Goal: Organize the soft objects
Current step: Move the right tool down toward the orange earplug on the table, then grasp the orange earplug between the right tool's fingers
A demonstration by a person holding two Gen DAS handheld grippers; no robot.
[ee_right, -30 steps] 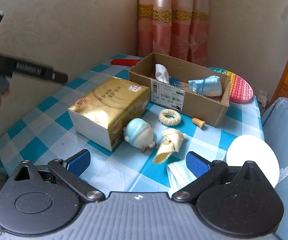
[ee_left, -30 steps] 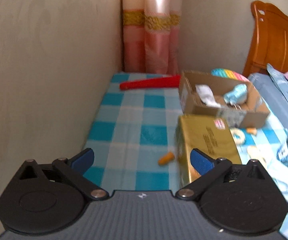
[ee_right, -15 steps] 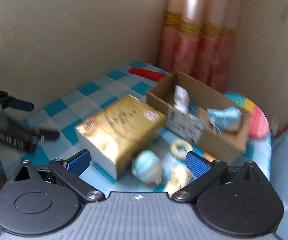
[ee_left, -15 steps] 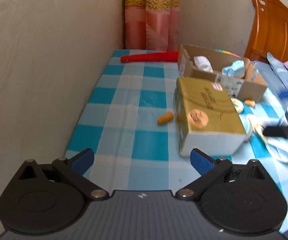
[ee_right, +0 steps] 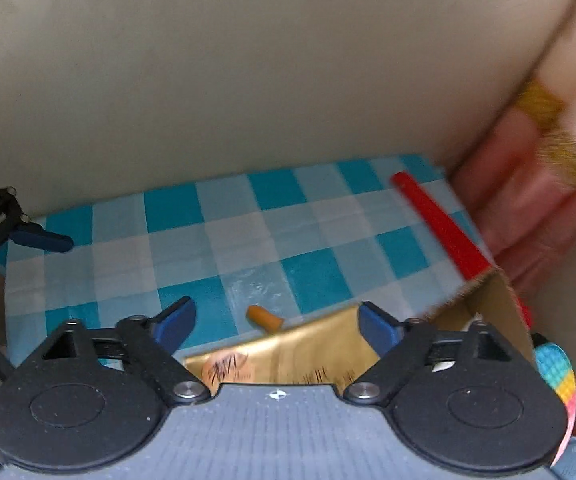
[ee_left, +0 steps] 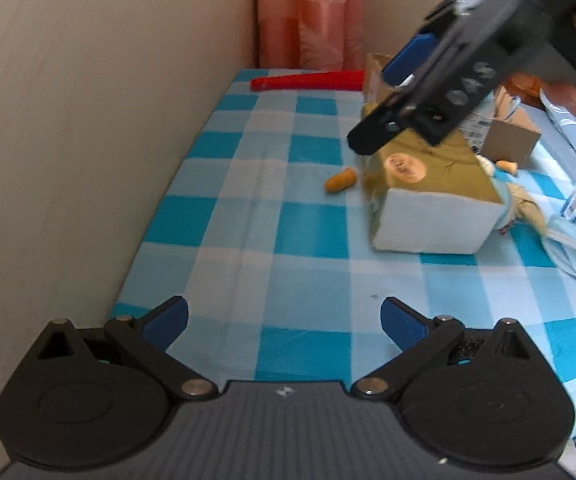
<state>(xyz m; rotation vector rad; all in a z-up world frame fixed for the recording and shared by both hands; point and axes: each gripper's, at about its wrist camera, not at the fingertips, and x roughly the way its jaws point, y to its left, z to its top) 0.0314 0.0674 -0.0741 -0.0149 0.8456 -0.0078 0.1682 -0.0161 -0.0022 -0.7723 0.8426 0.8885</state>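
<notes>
A small orange foam plug (ee_left: 340, 180) lies on the blue checked cloth (ee_left: 272, 216), just left of a gold tissue pack (ee_left: 427, 176). My right gripper (ee_right: 276, 322) hovers over the pack's edge, its jaws closing. The orange plug (ee_right: 264, 317) shows in the gap between the blue pads, and neither pad touches it. From the left wrist view, the right gripper (ee_left: 391, 96) hangs above the gold pack. My left gripper (ee_left: 284, 316) is open and empty over the near cloth. A blue face mask (ee_left: 571, 248) and a doll (ee_left: 505, 196) lie right of the pack.
A beige wall runs along the table's left side. A red strip (ee_left: 307, 80) lies at the far end by the pink curtain (ee_left: 311, 20). An open cardboard box (ee_left: 509, 136) stands behind the gold pack (ee_right: 288, 356), with a rainbow mat (ee_right: 555, 372) beyond it.
My right gripper has swung left over the gold pack and rolled to face the wall, with its jaws narrowing. My left gripper has sunk nearer the cloth, and the right gripper has entered its view.
</notes>
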